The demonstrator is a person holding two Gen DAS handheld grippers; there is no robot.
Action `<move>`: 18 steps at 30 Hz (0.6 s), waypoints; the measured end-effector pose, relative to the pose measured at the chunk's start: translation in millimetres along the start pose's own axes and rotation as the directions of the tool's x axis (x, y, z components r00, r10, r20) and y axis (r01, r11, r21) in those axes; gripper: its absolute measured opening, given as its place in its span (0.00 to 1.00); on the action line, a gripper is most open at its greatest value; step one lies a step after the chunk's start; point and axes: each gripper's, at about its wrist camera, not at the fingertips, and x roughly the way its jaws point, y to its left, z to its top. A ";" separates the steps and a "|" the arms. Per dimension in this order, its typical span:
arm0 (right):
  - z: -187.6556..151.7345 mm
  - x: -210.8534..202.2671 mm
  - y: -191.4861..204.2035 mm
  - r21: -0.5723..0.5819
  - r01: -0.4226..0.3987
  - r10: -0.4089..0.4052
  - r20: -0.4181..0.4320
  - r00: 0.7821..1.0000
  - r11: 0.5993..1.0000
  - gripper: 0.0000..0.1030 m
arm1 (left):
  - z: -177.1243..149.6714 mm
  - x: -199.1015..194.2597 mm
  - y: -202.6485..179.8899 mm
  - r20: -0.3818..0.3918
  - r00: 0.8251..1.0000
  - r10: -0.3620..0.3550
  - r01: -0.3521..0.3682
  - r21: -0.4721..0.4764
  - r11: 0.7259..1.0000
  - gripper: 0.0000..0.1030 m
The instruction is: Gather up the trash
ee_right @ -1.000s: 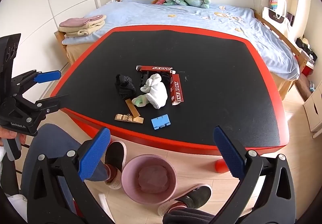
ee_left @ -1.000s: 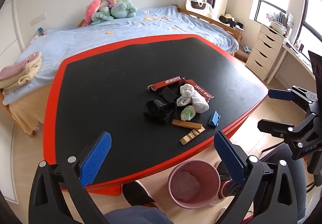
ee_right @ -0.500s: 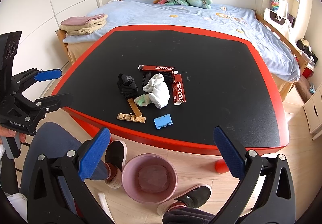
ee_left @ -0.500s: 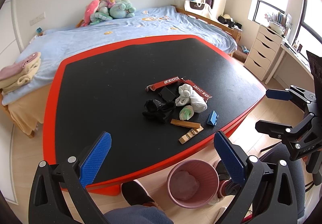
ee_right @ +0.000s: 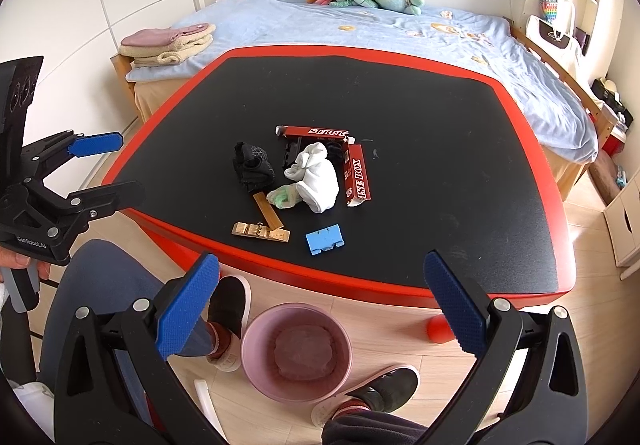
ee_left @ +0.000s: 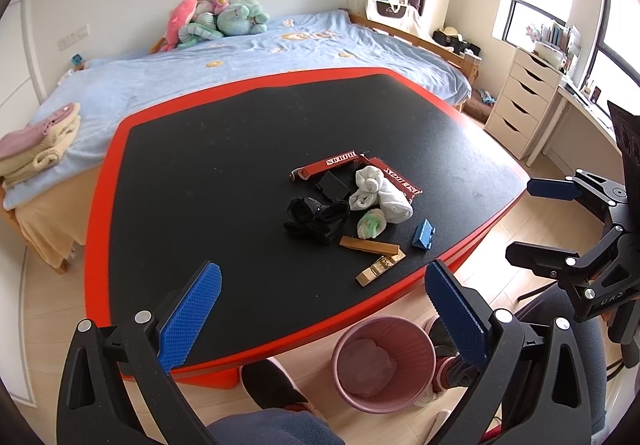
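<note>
A small heap lies near the front edge of the black, red-rimmed table (ee_left: 208, 173) (ee_right: 460, 133): a torn red box (ee_left: 394, 175) (ee_right: 357, 175), a white sock bundle (ee_left: 380, 193) (ee_right: 318, 177), a black sock (ee_left: 316, 215) (ee_right: 252, 165), a green-white wad (ee_left: 371, 225) (ee_right: 283, 197), wooden pieces (ee_left: 376, 259) (ee_right: 262, 231) and a blue block (ee_left: 423, 235) (ee_right: 325, 239). A pink bin (ee_left: 384, 361) (ee_right: 296, 353) stands on the floor below. My left gripper (ee_left: 320, 309) (ee_right: 108, 165) is open and empty. My right gripper (ee_right: 320, 305) (ee_left: 540, 221) is open and empty, off the table's front.
A blue-covered bed (ee_left: 240, 61) with plush toys (ee_left: 216, 17) and folded towels (ee_right: 168, 43) lies behind the table. White drawers (ee_left: 524, 101) stand at the right by a window. The person's knees and shoes (ee_right: 376, 393) flank the bin.
Both cameras have drifted slightly; the heap sits a little lower in the right view. Both grippers stay open and nothing on the table has moved.
</note>
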 end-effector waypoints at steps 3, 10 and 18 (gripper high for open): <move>11.1 6.9 3.2 -0.002 0.001 -0.001 -0.006 1.000 1.000 0.97 | 1.0 1.4 0.3 -0.005 1.000 -0.002 0.002 0.001 1.000 0.95; 11.0 7.7 2.7 -0.002 -0.001 0.001 -0.008 1.000 1.000 0.97 | 1.3 2.3 0.5 -0.009 1.000 0.000 0.000 0.000 1.000 0.95; 9.5 8.7 3.7 -0.003 0.000 0.000 -0.009 1.000 1.000 0.97 | 0.2 3.0 0.7 -0.012 1.000 0.001 -0.001 -0.001 1.000 0.95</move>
